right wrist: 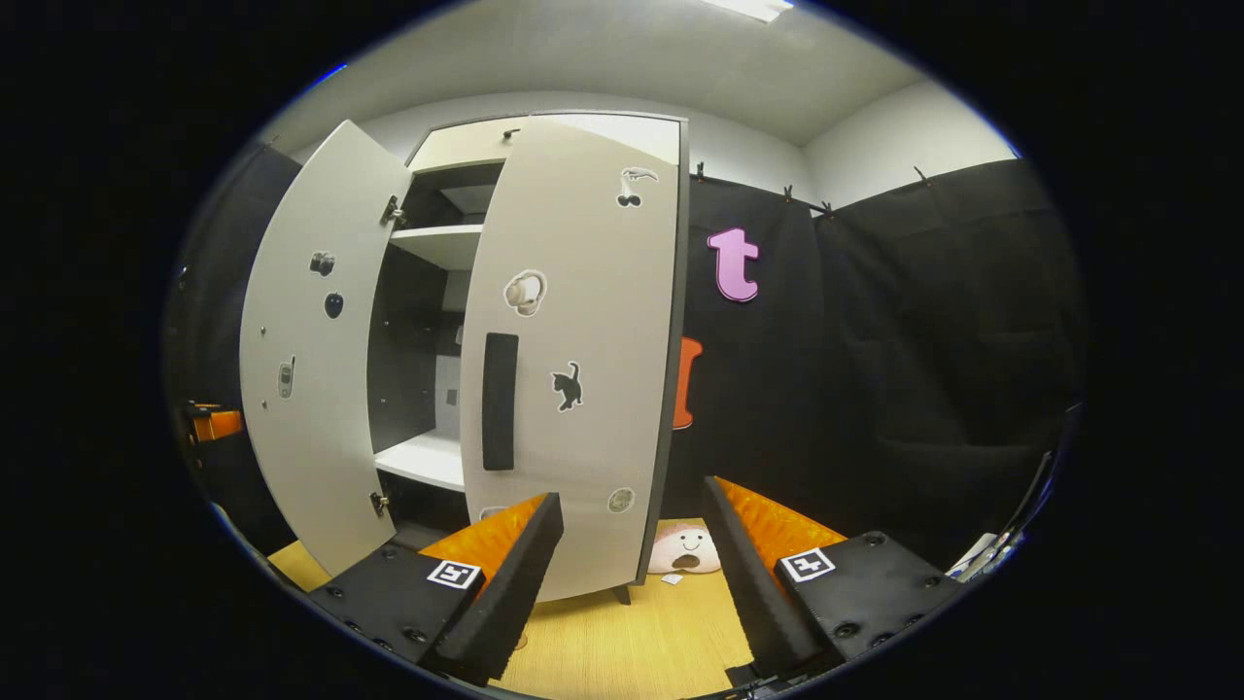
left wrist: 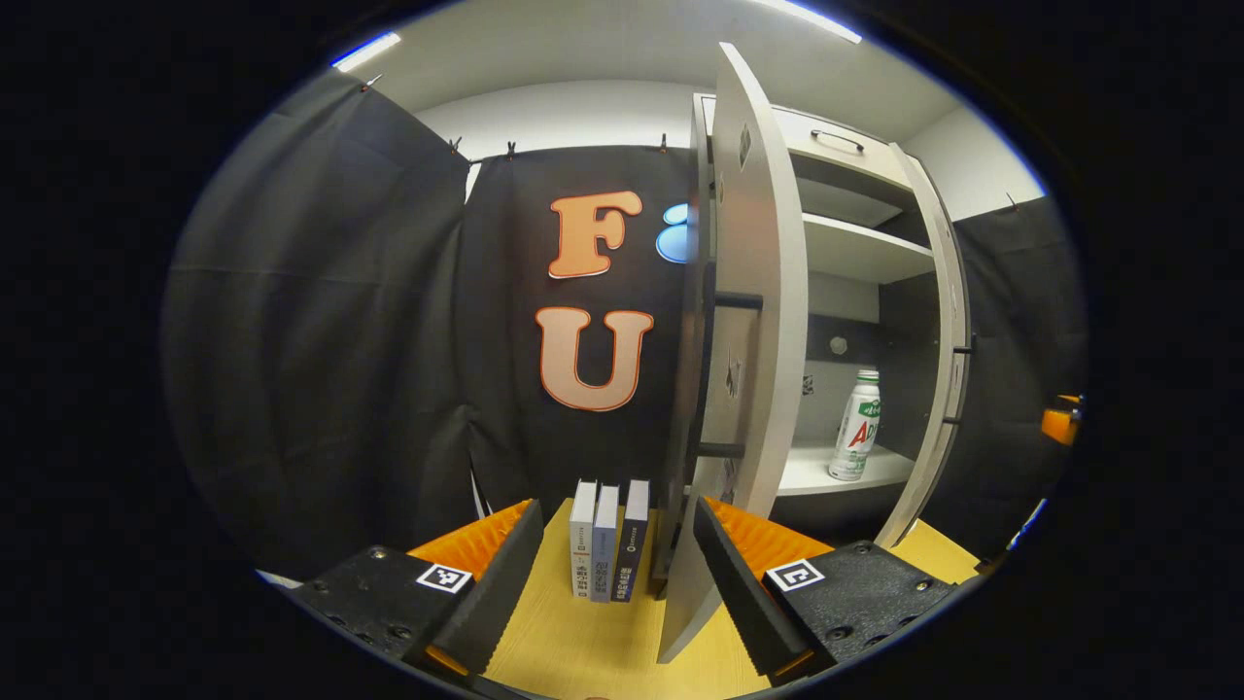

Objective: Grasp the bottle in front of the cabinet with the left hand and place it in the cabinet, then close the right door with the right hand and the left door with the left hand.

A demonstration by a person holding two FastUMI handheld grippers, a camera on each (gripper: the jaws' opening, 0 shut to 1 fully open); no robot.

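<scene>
A white bottle (left wrist: 857, 426) with a green cap stands upright on the lower shelf (left wrist: 816, 472) inside the grey cabinet. In the left gripper view the left door (left wrist: 753, 321) stands open, edge-on just ahead of my left gripper (left wrist: 617, 515), which is open and holds nothing. The right door (left wrist: 938, 340) hangs open beyond the bottle. In the right gripper view the right door (right wrist: 583, 350) with its dark handle (right wrist: 500, 401) is swung partway across the opening, close ahead of my open right gripper (right wrist: 634, 501). The left door (right wrist: 311, 360) stands wide open.
Three books (left wrist: 607, 540) stand upright on the wooden table (left wrist: 583, 642) left of the cabinet. A small plush toy (right wrist: 685, 549) lies on the table by the cabinet's right corner. The other gripper (left wrist: 1061, 420) shows far right. Black cloth walls surround the booth.
</scene>
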